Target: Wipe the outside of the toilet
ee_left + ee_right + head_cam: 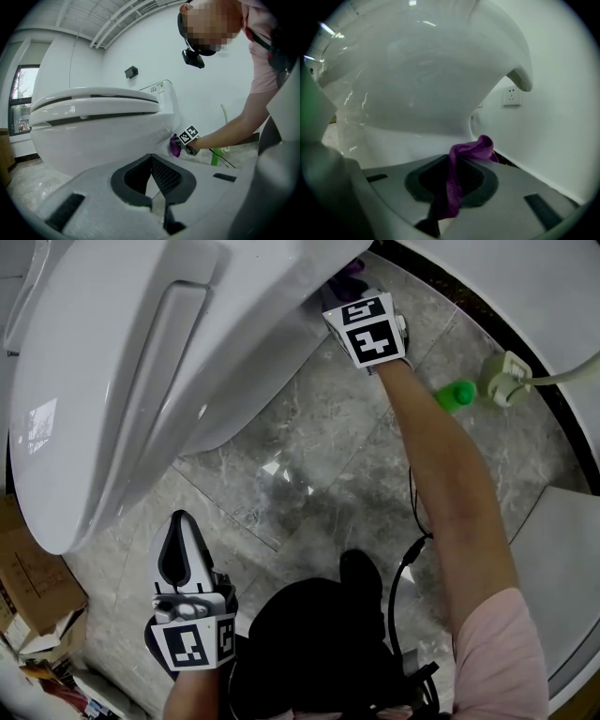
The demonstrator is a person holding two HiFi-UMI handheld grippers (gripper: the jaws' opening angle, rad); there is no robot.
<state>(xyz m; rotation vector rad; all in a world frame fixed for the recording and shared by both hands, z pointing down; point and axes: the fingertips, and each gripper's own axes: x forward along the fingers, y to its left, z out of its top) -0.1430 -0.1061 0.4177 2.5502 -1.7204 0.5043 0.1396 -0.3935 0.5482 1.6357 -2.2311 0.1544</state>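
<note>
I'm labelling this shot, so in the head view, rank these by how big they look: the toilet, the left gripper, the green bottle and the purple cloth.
1. toilet, by far.
2. left gripper, though it sits close to the camera.
3. green bottle and purple cloth: about alike; the cloth is mostly hidden.

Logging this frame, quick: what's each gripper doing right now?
Left gripper: closed, empty.
Right gripper: closed on the purple cloth.

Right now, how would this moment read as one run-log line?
right hand-held gripper: shut on purple cloth, at toilet lower side | left hand-held gripper: shut, empty, away from toilet
</note>
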